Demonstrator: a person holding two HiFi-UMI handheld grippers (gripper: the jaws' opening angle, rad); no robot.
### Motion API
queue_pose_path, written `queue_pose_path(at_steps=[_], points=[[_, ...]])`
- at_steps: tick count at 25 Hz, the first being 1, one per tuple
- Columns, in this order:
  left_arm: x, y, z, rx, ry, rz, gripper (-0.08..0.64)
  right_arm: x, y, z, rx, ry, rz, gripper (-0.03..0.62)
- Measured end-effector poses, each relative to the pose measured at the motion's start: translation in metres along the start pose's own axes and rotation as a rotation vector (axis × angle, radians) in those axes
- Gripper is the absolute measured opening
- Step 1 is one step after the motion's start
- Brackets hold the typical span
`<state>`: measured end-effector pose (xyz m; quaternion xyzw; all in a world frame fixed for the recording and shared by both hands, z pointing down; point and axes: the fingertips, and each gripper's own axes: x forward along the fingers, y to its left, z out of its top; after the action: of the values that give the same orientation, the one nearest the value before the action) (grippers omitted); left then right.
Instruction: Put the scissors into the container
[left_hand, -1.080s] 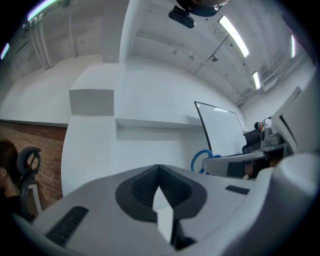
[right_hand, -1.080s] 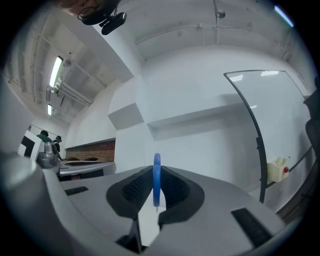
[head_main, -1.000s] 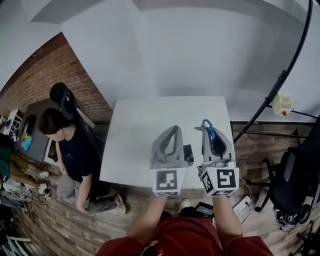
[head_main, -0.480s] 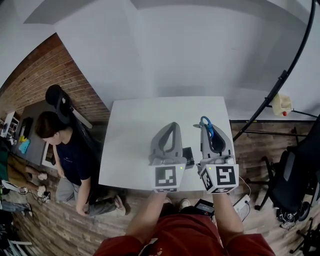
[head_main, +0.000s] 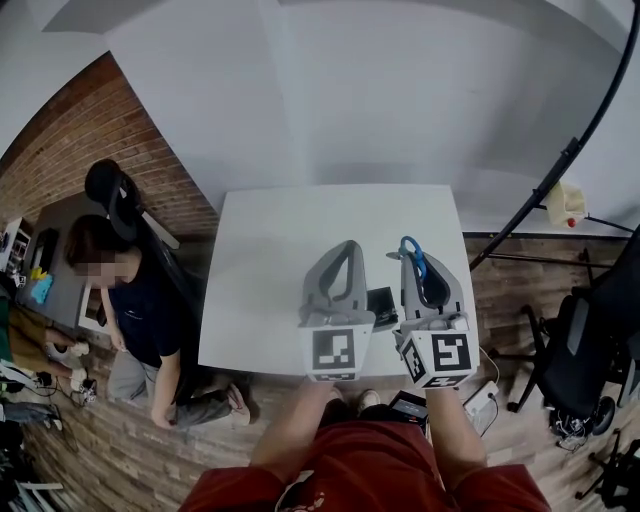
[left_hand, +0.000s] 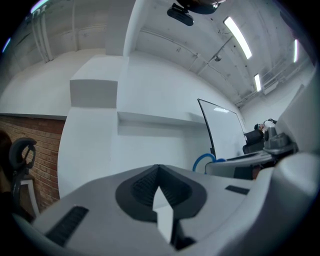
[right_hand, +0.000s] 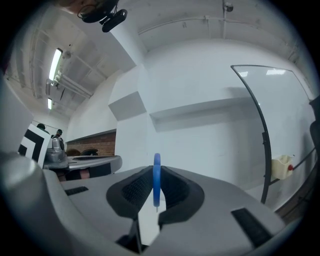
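Note:
The scissors' blue handle (head_main: 411, 254) sticks up between the jaws of my right gripper (head_main: 419, 259), which is shut on it above the right part of the white table (head_main: 270, 260). In the right gripper view the blue loop (right_hand: 157, 179) stands edge-on between the dark pads. My left gripper (head_main: 347, 247) hangs just to the left, shut and empty, its fingertips meeting (left_hand: 159, 168). A small dark container (head_main: 381, 303) sits on the table between the two grippers, partly hidden by them. The scissors' blades are hidden.
A person (head_main: 135, 300) stands on the wood-patterned floor left of the table. A black curved stand pole (head_main: 560, 165) and a yellowish bottle (head_main: 564, 206) are at the right, with a black office chair (head_main: 585, 350) below them. A power strip (head_main: 481, 404) lies by my feet.
Both grippers hold almost the same place over the table, the scissors still gripped. The person at the left has shifted slightly, and the view has tilted a little.

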<state>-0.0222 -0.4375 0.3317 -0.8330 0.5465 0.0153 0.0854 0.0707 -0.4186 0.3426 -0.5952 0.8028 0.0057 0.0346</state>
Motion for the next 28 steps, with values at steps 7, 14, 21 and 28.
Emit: queue_pose_path(at_steps=[7, 14, 21, 28], points=[[-0.008, 0.003, -0.015, -0.01, 0.028, -0.001, 0.011, -0.007, 0.009, -0.026, 0.001, 0.069, 0.004, 0.052], [-0.018, 0.005, -0.03, -0.036, 0.055, -0.001, 0.011, -0.012, 0.023, -0.048, -0.004, 0.124, 0.026, 0.052], [-0.023, 0.011, -0.042, -0.034, 0.077, -0.002, 0.011, -0.018, 0.037, -0.073, 0.001, 0.19, 0.048, 0.052], [-0.026, 0.014, -0.05, -0.037, 0.091, 0.0, 0.011, -0.022, 0.045, -0.099, -0.001, 0.252, 0.059, 0.052]])
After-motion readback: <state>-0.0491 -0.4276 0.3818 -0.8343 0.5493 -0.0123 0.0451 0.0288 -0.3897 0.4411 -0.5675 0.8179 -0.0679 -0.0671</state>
